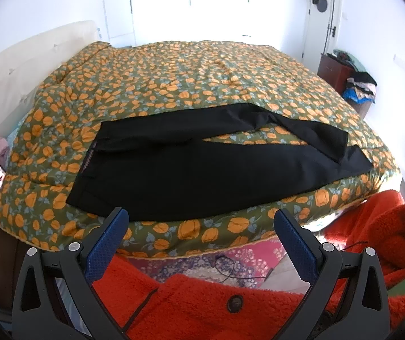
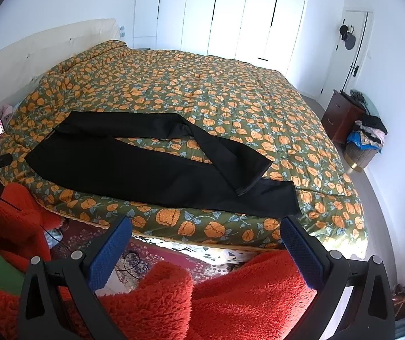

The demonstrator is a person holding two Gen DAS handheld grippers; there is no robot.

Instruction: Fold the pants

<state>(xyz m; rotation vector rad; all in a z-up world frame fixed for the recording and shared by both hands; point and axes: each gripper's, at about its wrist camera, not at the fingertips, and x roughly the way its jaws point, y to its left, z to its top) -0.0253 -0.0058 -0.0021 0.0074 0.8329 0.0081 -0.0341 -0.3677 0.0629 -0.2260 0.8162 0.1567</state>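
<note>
Two tongs, the left tongs (image 1: 199,223) and the right tongs (image 2: 206,233), hang spread wide and empty above a red fleece garment (image 1: 216,306), short of the bed's near edge. Just beyond them the black pants (image 1: 202,170) lie flat on the pumpkin-print quilt (image 1: 202,73), waistband ahead of the left tongs, leg ends ahead of the right tongs. The far leg (image 2: 225,153) bends across toward the near hem. Judging from this, folding has not begun: straighten that leg first, then pinch waistband and hems together, gripping both layers near the edges.
</note>
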